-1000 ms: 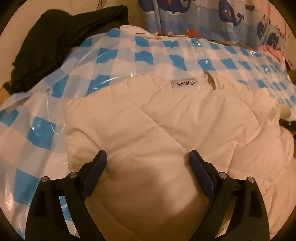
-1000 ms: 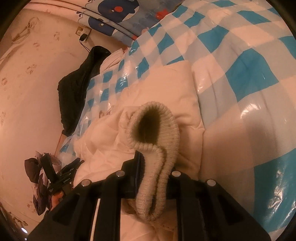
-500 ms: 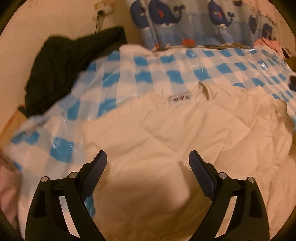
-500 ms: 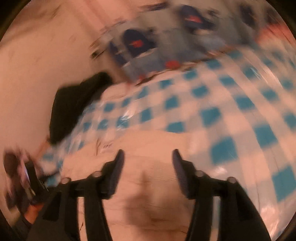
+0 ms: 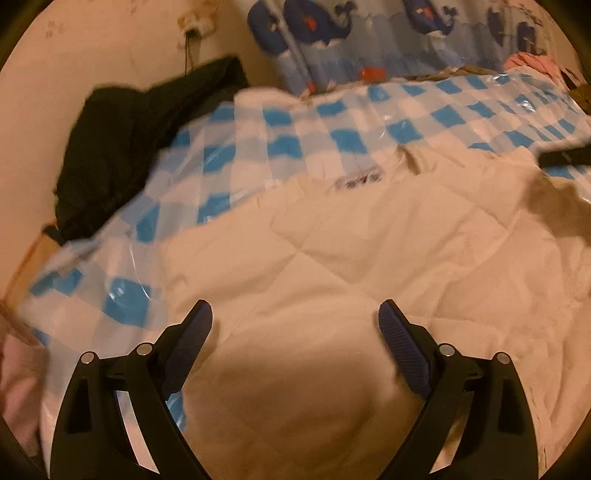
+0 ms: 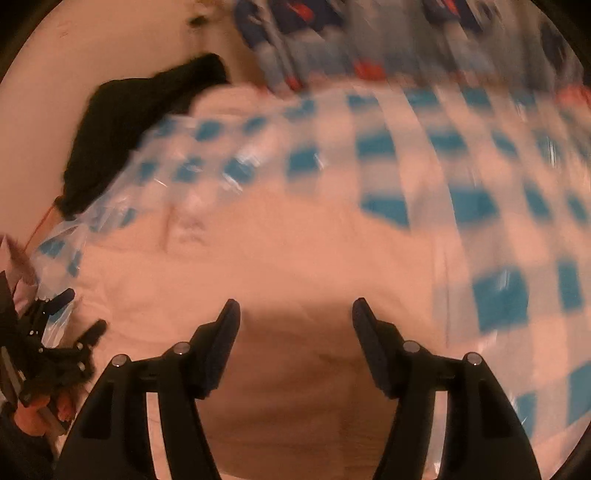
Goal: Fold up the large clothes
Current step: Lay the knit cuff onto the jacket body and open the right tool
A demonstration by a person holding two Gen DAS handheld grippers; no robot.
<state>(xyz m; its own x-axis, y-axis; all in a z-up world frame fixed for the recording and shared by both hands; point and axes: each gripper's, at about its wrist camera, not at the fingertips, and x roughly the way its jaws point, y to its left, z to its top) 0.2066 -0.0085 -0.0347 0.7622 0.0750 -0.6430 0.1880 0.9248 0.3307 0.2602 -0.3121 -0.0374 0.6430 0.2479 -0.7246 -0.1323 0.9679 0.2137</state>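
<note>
A cream quilted jacket (image 5: 332,266) lies spread flat on a blue-and-white checked plastic sheet (image 5: 288,122), its neck label (image 5: 360,181) at the far edge. My left gripper (image 5: 295,317) hovers open above the jacket's near part with nothing between its fingers. In the blurred right wrist view, my right gripper (image 6: 295,306) is over the jacket (image 6: 277,258). Its jaws are opening and hold nothing. The left gripper (image 6: 55,332) shows at the lower left there, with a hand (image 6: 37,417) on it. A dark piece of the right gripper (image 5: 565,157) juts in at the right edge.
A black garment (image 5: 129,147) is heaped at the sheet's far left against the wall. Whale-print fabric (image 5: 369,37) hangs behind the bed. Pink cloth (image 5: 532,61) lies at the far right. A wall socket with a cable (image 5: 195,27) sits above the black garment.
My right gripper let go of the jacket's knitted cuff, opened, rose and rolled upright. My left gripper pulled back slightly, staying open, so more of the jacket shows.
</note>
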